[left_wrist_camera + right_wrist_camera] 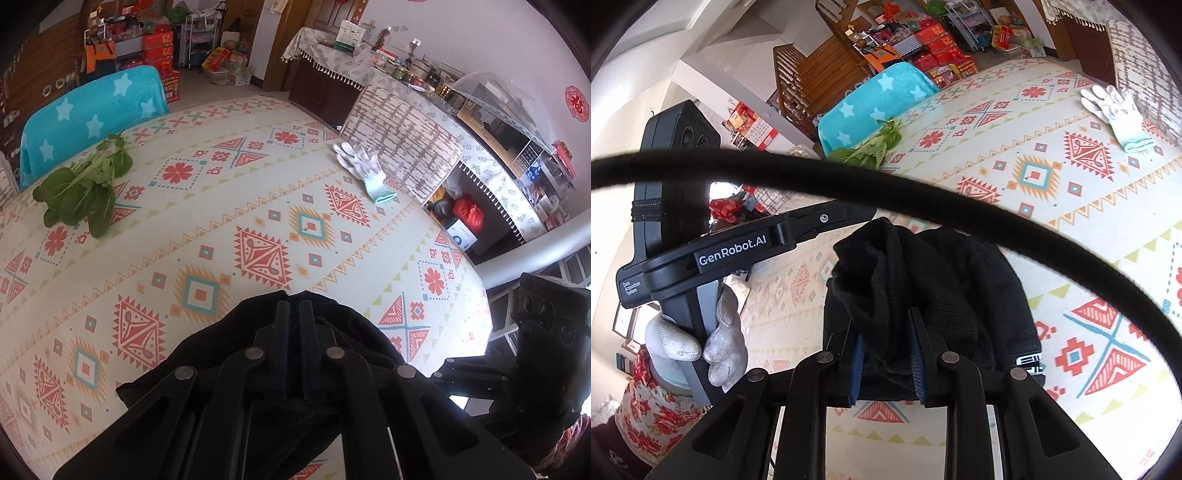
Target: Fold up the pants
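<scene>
The black pants [945,280] are bunched up over the patterned tablecloth [229,206], lifted at the near edge of the table. My left gripper [294,306] is shut, its fingertips pinching the raised top edge of the pants [354,328], which drape down around the fingers. My right gripper [884,332] is shut on a thick fold of the same pants, fabric filling the gap between its blue pads [858,362]. In the right wrist view the left gripper [870,214] reaches in from the left, held by a gloved hand [720,343]. A white logo [1028,363] shows on the pants.
Leafy greens [79,195] lie at the table's far left. A white glove [364,170] lies at the far right edge. A chair with a blue star cover [92,114] and a patterned chair [402,147] stand behind. A black cable [923,210] crosses the right wrist view.
</scene>
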